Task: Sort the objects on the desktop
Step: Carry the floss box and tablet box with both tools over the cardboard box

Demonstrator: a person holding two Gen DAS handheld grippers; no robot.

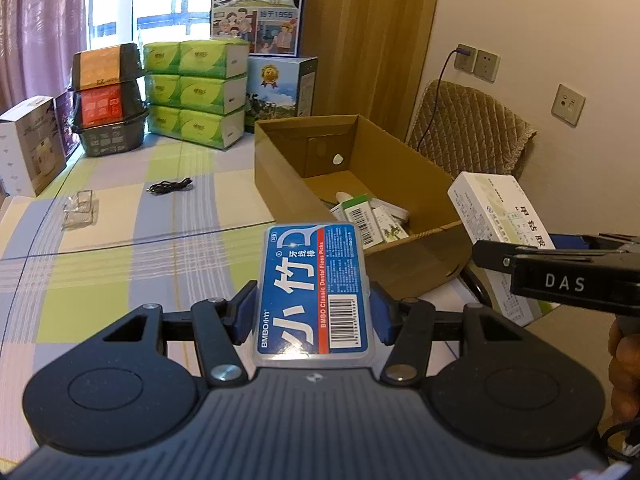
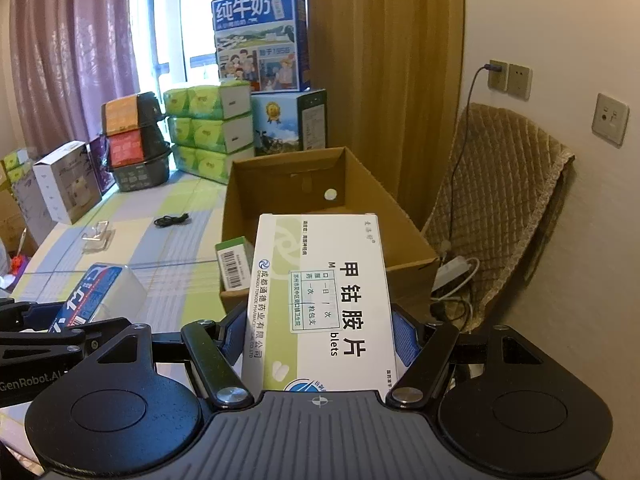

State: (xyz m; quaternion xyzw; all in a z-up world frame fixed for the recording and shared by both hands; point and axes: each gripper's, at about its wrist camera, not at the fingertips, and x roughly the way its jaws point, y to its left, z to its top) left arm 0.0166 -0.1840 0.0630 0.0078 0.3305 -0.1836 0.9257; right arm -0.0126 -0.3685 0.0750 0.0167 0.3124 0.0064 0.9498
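My left gripper is shut on a blue dental floss pick case, held above the table just short of the open cardboard box. My right gripper is shut on a white and green medicine box, raised near the cardboard box at its near right corner. That medicine box and the right gripper's body appear at the right of the left wrist view. The floss case shows at lower left in the right wrist view. Several small medicine cartons lie inside the cardboard box.
A black cable and a clear plastic holder lie on the checked tablecloth. Green tissue packs, stacked black containers, white boxes and milk cartons line the back. A quilted chair stands right.
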